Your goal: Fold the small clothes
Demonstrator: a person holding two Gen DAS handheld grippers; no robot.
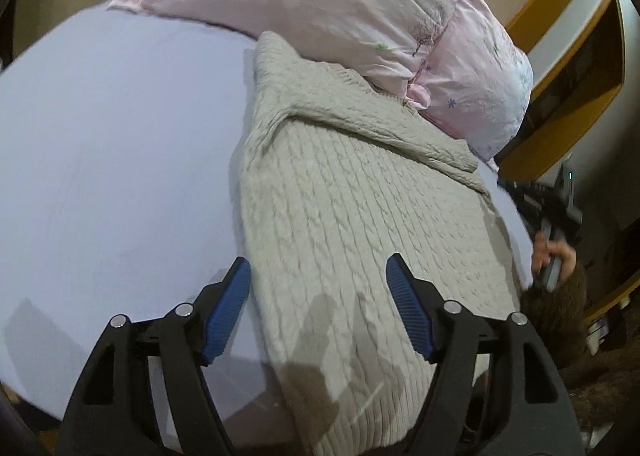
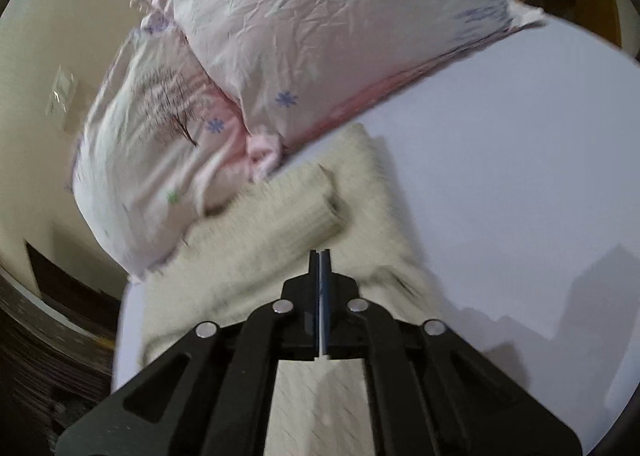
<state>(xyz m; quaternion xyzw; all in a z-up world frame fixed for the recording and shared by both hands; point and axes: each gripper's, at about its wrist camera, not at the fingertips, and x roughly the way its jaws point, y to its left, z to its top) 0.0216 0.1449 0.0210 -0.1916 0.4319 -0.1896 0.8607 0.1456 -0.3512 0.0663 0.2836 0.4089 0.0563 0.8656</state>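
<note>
A beige cable-knit sweater (image 1: 340,208) lies on the lilac bed sheet (image 1: 112,160), with one sleeve folded across its body near the pillows. My left gripper (image 1: 318,276) is open and empty, hovering just above the sweater's near left part, one finger over the sheet, one over the knit. In the right wrist view the sweater (image 2: 280,232) lies ahead with the folded sleeve on top. My right gripper (image 2: 320,256) is shut with nothing between its pads, above the sweater's near part. The right view is blurred.
Two pink flowered pillows (image 1: 320,4) lie at the head of the bed, touching the sweater's far edge; they also show in the right wrist view (image 2: 320,28). A wooden shelf (image 1: 576,68) and dark clutter stand beyond the bed's right edge. A hand (image 1: 548,252) shows at that edge.
</note>
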